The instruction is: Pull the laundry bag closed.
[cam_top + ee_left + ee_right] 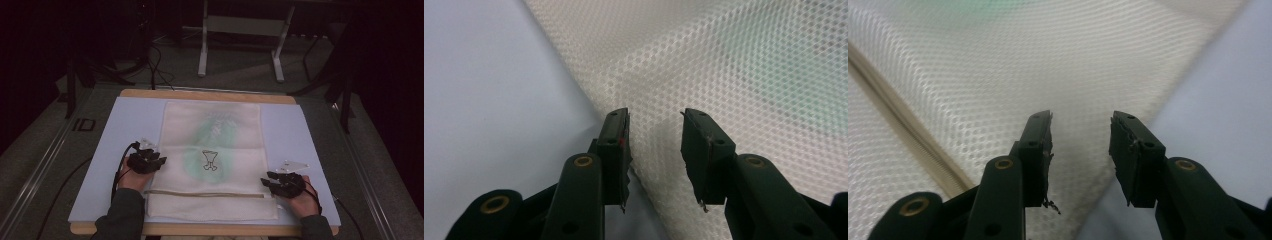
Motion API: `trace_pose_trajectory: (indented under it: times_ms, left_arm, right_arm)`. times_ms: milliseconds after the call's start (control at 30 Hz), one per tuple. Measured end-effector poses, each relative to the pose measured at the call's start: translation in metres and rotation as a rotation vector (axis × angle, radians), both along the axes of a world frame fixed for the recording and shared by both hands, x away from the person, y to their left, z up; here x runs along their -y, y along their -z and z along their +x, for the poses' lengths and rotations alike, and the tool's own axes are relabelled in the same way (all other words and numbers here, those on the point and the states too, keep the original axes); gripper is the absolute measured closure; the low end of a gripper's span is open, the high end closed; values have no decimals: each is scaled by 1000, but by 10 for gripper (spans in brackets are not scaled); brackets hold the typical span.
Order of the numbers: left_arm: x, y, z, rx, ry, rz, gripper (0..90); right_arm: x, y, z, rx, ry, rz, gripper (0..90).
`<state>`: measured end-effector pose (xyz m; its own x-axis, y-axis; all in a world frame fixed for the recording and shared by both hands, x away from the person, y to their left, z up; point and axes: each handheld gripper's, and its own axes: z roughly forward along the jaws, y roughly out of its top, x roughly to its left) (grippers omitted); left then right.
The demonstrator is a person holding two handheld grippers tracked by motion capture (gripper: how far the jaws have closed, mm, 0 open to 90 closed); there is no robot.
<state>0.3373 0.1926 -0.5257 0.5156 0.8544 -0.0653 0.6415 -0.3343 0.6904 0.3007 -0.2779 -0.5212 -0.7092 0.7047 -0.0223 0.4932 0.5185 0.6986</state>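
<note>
Item under inspection: white mesh bag (212,160), lying flat and lengthwise on the pale blue mat (310,135), centred on it, zipper (205,193) running across near the end closest to the person. Green garment visible through the mesh, with a small dark emblem (210,160) about mid-bag.

Left gripper (159,162) at the bag's left edge, roughly level with the emblem; jaws apart, nothing clamped, one pad over bare mat and the other over mesh, edge running between them. Right gripper (265,181) at the bag's right edge, close to the zipper end; jaws likewise apart, gripping nothing, mesh border between them.

Handling judged: light, limp, no stiffness of its own; likely to sag and fold once lifted. Open weave should give pads purchase, not slippery, though snagging possible. Not fragile.

Recommended hold: the doubled side edges or seam by the zipper, both sides together, pinching mesh and not the contents alone.
</note>
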Motion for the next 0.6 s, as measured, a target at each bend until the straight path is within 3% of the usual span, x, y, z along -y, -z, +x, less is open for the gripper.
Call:
trace_pose_trajectory:
  times_ms: [100, 233, 600]
  left_arm:
    - [0, 0, 0, 0, 3, -1, 633]
    - [-1, -1, -1, 0, 33, -33, 640]
    - [6, 0, -2, -11, 112, -29, 640]
  right_arm:
    - [-3, 1, 0, -2, -16, -8, 609]
    - [-8, -2, -2, -7, -41, -6, 608]
    - [-17, -7, -7, -9, -78, -5, 606]
